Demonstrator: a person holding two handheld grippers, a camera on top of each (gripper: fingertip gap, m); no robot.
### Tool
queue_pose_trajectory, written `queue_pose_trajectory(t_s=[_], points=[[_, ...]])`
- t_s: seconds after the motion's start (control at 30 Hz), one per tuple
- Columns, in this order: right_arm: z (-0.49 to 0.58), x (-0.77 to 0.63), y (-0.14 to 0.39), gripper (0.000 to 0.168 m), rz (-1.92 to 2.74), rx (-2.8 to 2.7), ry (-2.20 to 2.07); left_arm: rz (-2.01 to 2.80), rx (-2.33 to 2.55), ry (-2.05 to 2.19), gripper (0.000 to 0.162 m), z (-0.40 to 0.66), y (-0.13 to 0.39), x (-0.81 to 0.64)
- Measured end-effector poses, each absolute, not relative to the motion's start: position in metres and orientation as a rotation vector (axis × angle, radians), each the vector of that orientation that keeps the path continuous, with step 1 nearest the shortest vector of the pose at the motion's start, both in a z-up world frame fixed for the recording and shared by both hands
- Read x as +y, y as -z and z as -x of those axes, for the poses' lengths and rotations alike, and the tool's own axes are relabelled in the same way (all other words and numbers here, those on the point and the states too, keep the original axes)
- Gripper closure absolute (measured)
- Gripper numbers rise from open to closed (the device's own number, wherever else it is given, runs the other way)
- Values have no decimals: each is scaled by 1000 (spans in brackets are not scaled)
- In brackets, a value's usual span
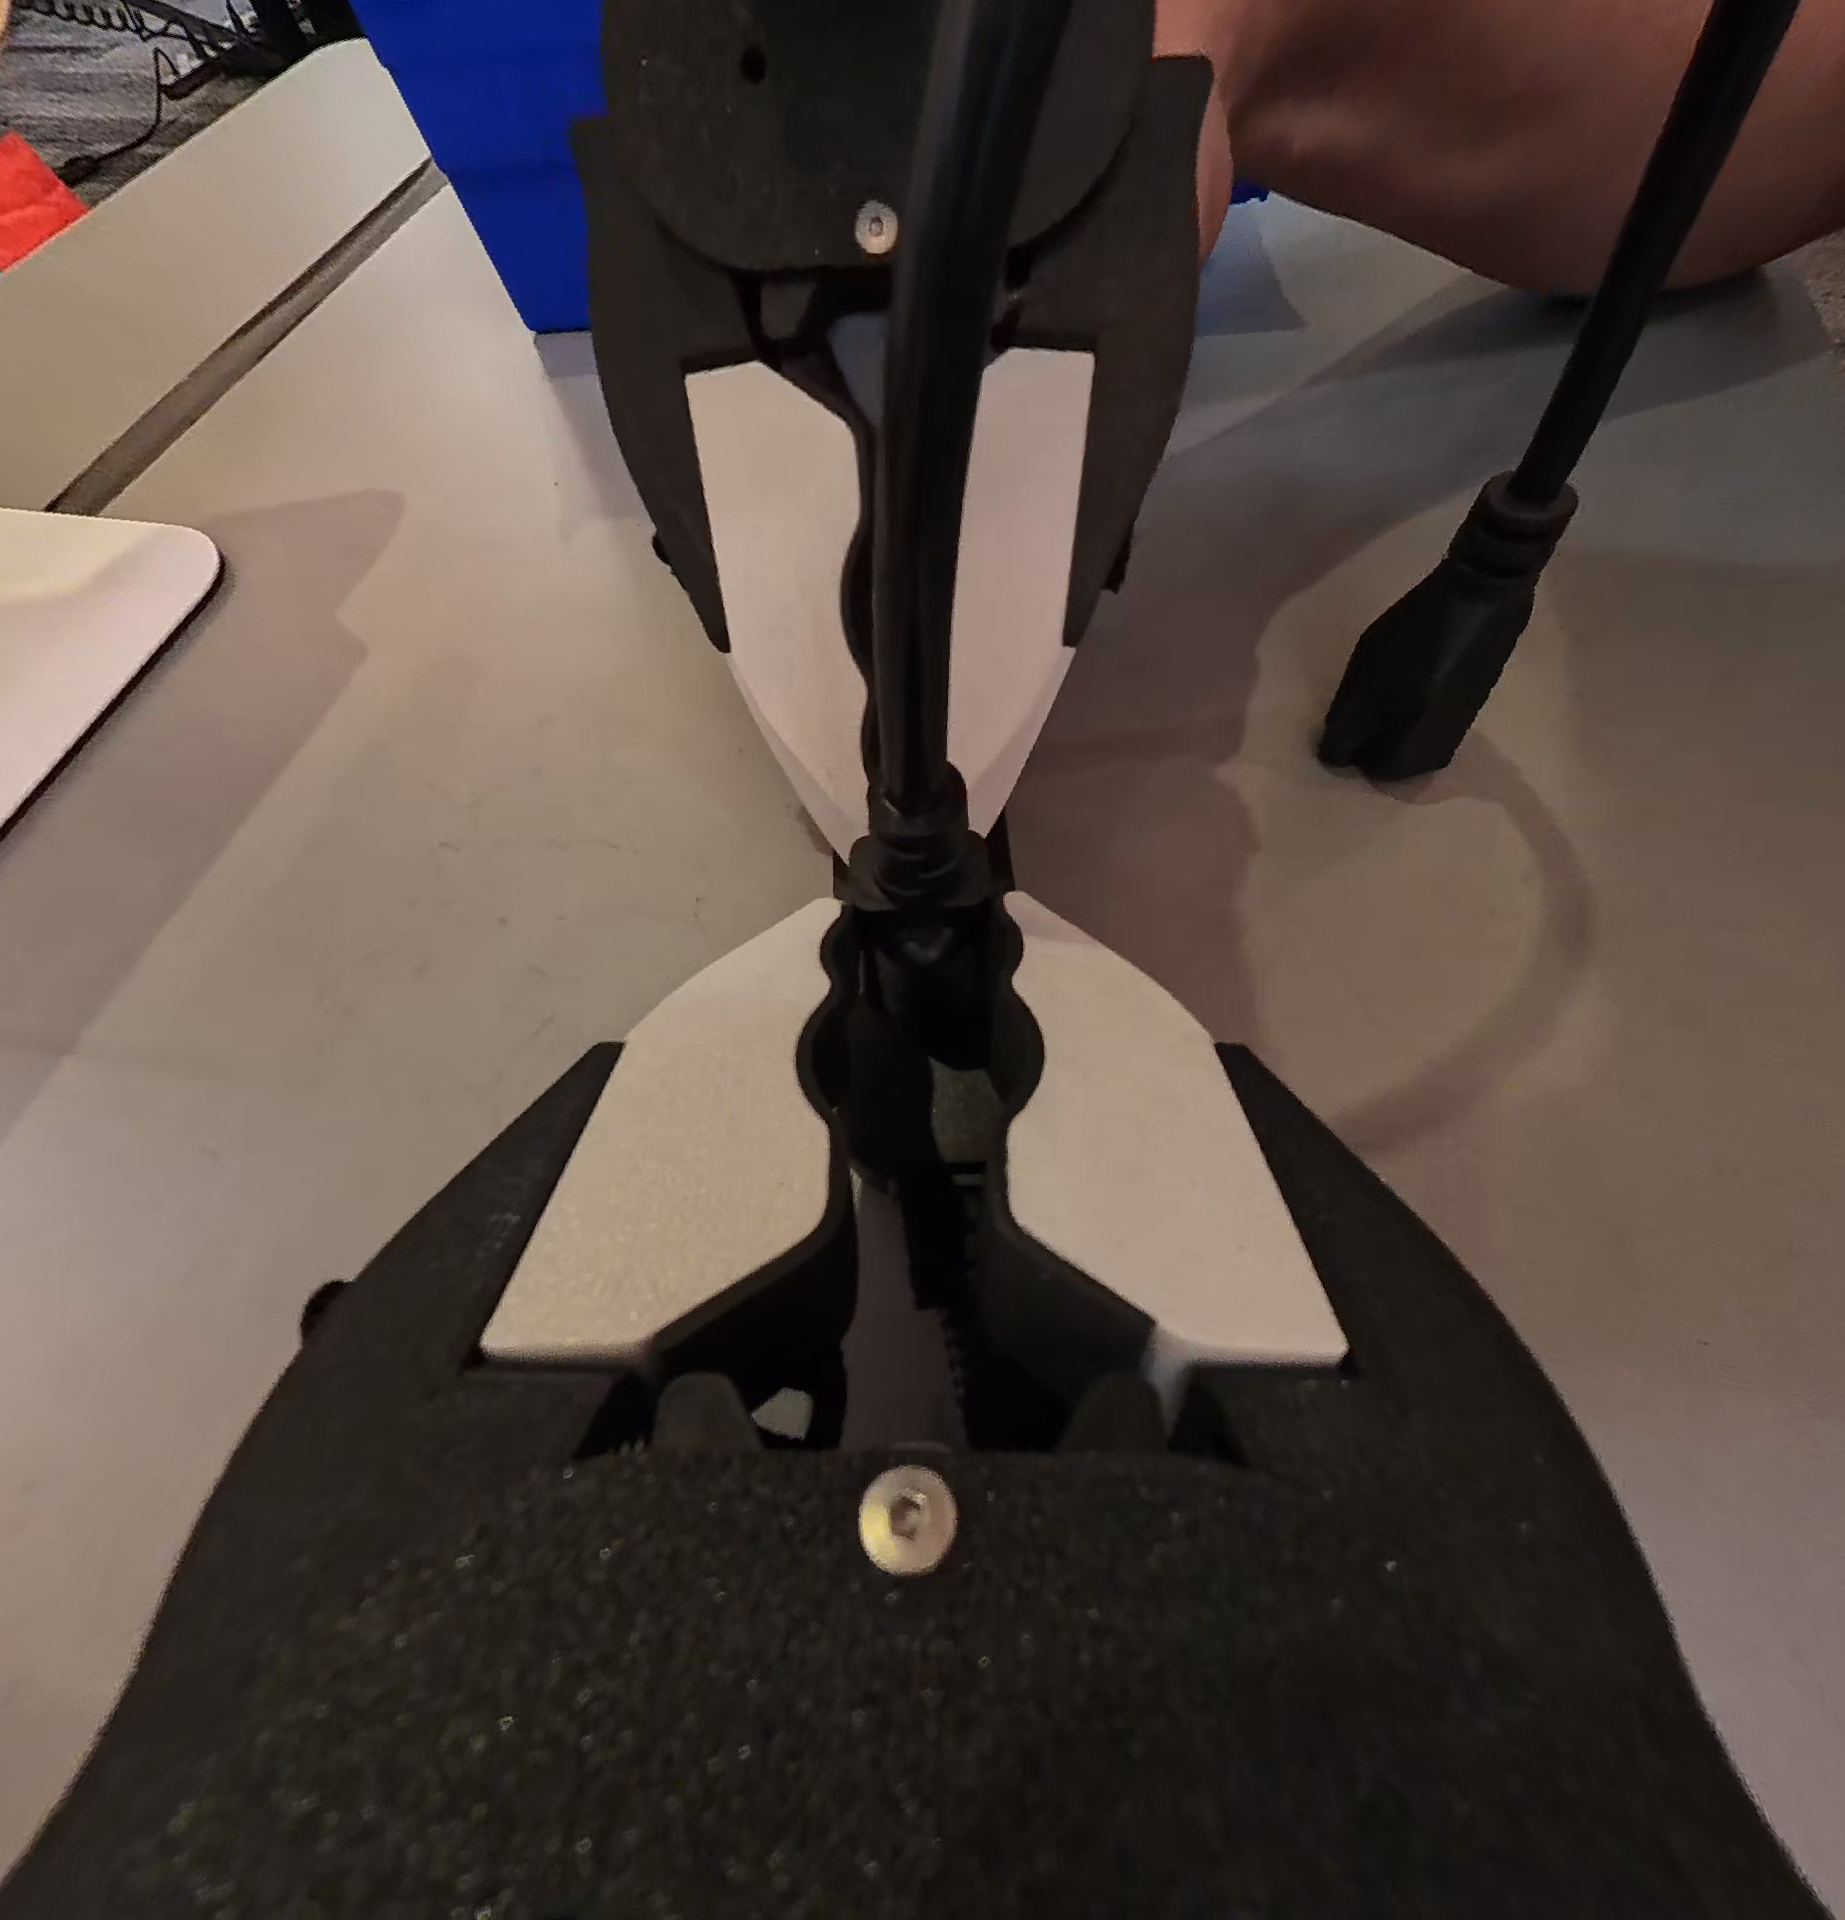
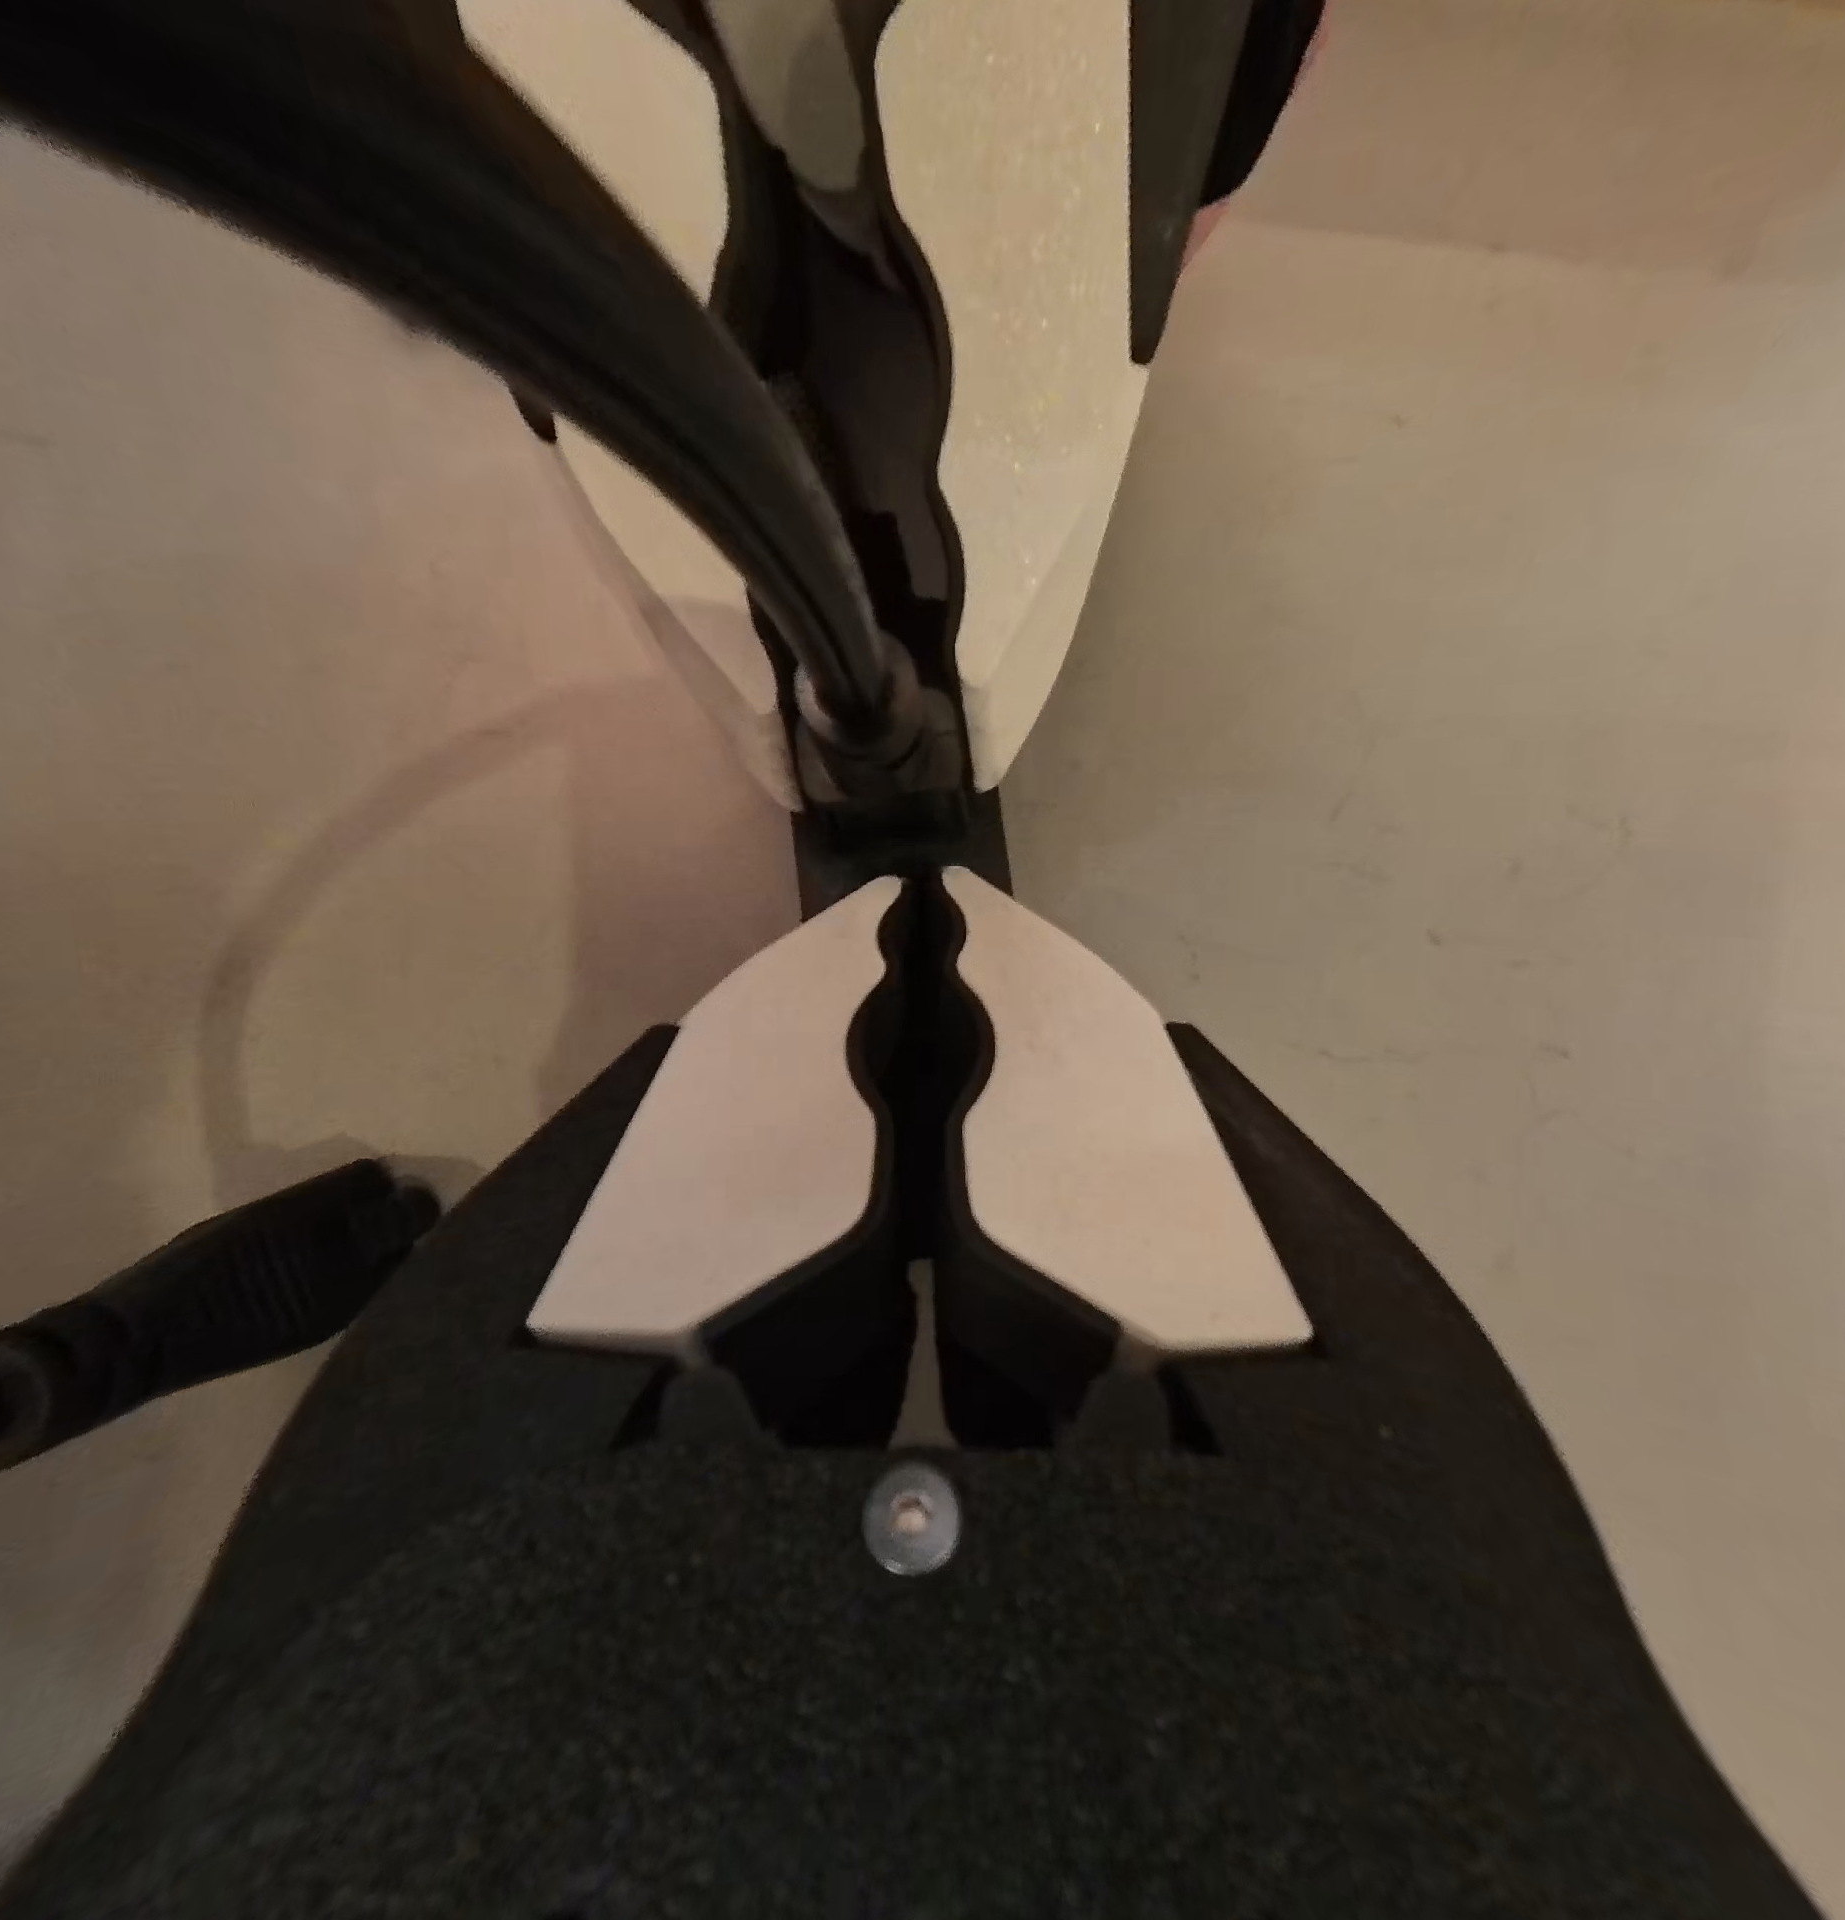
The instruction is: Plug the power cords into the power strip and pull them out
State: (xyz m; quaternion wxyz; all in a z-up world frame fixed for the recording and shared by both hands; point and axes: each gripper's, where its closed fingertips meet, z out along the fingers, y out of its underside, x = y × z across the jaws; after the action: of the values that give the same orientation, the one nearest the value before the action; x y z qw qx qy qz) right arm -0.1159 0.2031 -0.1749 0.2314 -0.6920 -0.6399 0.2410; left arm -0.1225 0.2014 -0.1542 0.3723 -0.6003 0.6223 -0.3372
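Observation:
In the left wrist view, my left gripper [image 1: 918, 935] is shut on a black power plug [image 1: 913, 862], whose cord [image 1: 939, 416] rises up toward the camera. My right gripper [image 1: 913, 821] faces it from the far side, tips against the same plug. In the right wrist view, my right gripper [image 2: 928, 883] is shut, with its tips touching the plug's black collar [image 2: 887, 831]; nothing shows between its fingers. The left gripper [image 2: 876, 769] holds the plug opposite. A second black plug [image 1: 1437, 644] rests end-down on the table to the right and also shows in the right wrist view [image 2: 170, 1299]. No power strip is clearly visible.
A white flat slab with rounded corners [image 1: 66, 644] lies at the left on the grey table [image 1: 430, 883]. A blue bin [image 1: 482, 156] stands behind the grippers. A person's arm [image 1: 1520, 135] is at the upper right. The second plug's cord [image 1: 1666, 239] rises at the right. The grippers are tip to tip, or close to it.

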Motion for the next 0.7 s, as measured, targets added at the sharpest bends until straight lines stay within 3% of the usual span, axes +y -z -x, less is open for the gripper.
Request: queue_pose_trajectory(t_s=[0.7], points=[[117,206,173,166,1896,-1746,-640,1576,1520,921,144,120,148,204]])
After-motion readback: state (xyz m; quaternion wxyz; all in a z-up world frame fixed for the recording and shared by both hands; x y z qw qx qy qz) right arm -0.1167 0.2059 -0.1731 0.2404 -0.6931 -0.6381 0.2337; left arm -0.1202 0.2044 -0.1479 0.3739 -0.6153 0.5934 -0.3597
